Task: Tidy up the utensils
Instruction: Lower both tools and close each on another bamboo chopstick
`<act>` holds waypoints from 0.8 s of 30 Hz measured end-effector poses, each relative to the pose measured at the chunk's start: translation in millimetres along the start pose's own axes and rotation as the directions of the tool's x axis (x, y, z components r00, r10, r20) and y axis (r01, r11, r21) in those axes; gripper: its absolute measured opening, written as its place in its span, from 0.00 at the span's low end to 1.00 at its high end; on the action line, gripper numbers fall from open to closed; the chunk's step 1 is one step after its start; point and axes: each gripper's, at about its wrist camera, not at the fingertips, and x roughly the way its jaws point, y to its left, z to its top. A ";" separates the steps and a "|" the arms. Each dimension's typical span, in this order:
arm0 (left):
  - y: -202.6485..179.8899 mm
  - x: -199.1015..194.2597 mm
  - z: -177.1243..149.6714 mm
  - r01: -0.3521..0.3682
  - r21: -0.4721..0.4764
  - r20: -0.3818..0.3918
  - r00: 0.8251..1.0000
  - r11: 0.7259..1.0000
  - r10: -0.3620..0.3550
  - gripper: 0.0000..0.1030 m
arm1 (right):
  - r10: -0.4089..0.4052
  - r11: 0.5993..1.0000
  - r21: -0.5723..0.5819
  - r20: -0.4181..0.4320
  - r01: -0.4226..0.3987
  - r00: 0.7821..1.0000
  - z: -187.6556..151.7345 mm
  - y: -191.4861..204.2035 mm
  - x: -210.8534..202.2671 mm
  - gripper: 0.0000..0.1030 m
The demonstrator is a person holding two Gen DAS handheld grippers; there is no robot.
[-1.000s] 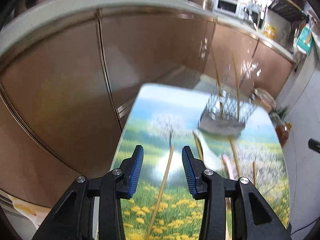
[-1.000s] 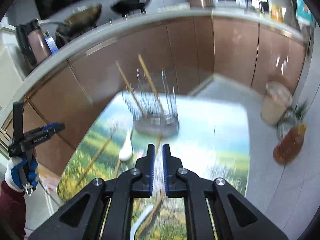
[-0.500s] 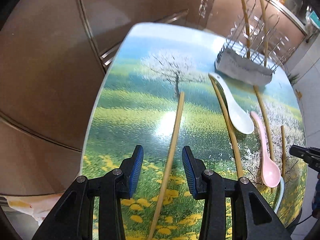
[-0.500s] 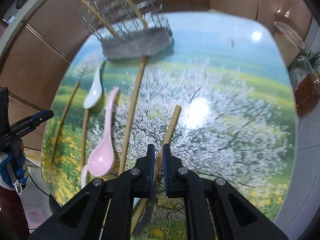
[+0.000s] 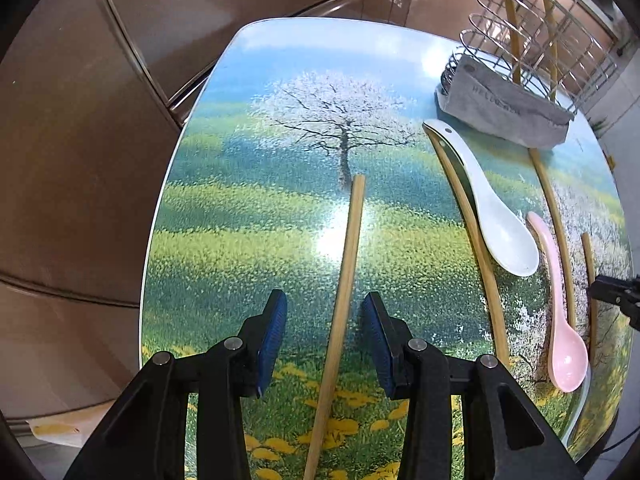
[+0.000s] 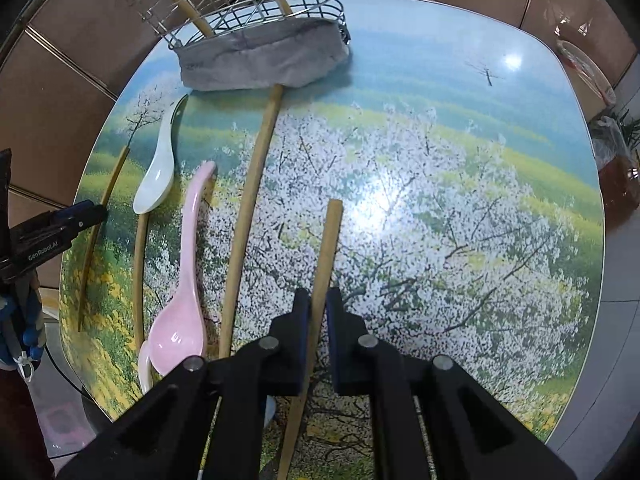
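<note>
A bamboo chopstick (image 5: 352, 240) lies on the table between the blue pads of my left gripper (image 5: 324, 308), which is open and not touching it. My right gripper (image 6: 318, 300) is shut to a narrow slit just above the table. Another chopstick (image 6: 330, 240) shows through that slit, and I cannot tell whether the pads touch it. A wire utensil holder (image 6: 260, 56) wrapped in grey cloth stands at the far edge with two chopsticks upright in it. A white spoon (image 6: 158, 176), a pink spoon (image 6: 184, 288) and more chopsticks (image 6: 250, 216) lie between the two grippers.
The table (image 5: 240, 200) has a glossy printed landscape top with rounded corners. Brown cabinet fronts (image 5: 80, 120) stand close behind and to the left. An amber bottle (image 6: 618, 184) and a plant sit on the floor to the right. Another white spoon (image 6: 144, 364) pokes out under the pink one.
Both grippers have come down and tipped towards the tabletop, which now fills both views. Each has ended over a chopstick. Neither jaw width has changed.
</note>
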 end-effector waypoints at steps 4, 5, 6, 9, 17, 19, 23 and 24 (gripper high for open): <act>-8.5 0.6 3.4 -0.005 0.051 -0.022 1.000 0.999 0.006 0.39 | -0.002 1.000 -0.028 -0.030 0.002 1.000 11.0 8.9 5.5 0.09; -9.3 0.8 4.7 -0.003 0.056 -0.032 0.999 0.998 0.005 0.39 | -0.001 0.999 -0.035 -0.040 0.000 0.999 13.7 10.1 6.9 0.09; -10.5 0.8 6.1 -0.001 0.060 -0.041 0.999 0.998 0.003 0.39 | -0.001 0.999 -0.044 -0.051 -0.001 0.999 17.5 11.8 8.8 0.09; -12.8 2.3 11.8 -0.001 0.080 -0.066 0.998 0.997 0.006 0.39 | -0.003 0.997 -0.073 -0.081 -0.003 0.997 27.8 15.0 12.5 0.09; -20.9 5.4 32.4 0.022 0.140 -0.136 0.991 0.990 -0.003 0.26 | 0.009 0.992 -0.125 -0.175 -0.032 0.985 60.3 12.2 18.3 0.09; -23.1 6.7 38.7 0.027 0.149 -0.148 0.989 0.988 -0.005 0.22 | 0.008 0.989 -0.146 -0.198 -0.038 0.980 70.0 13.3 21.0 0.09; -27.6 9.5 48.1 0.043 0.164 -0.171 0.985 0.986 -0.014 0.07 | -0.003 0.981 -0.191 -0.224 -0.041 0.975 85.5 18.9 26.8 0.09; -32.2 8.5 50.7 0.038 0.167 -0.172 0.985 0.985 -0.008 0.07 | -0.007 0.978 -0.204 -0.229 -0.041 0.973 90.1 20.9 27.7 0.09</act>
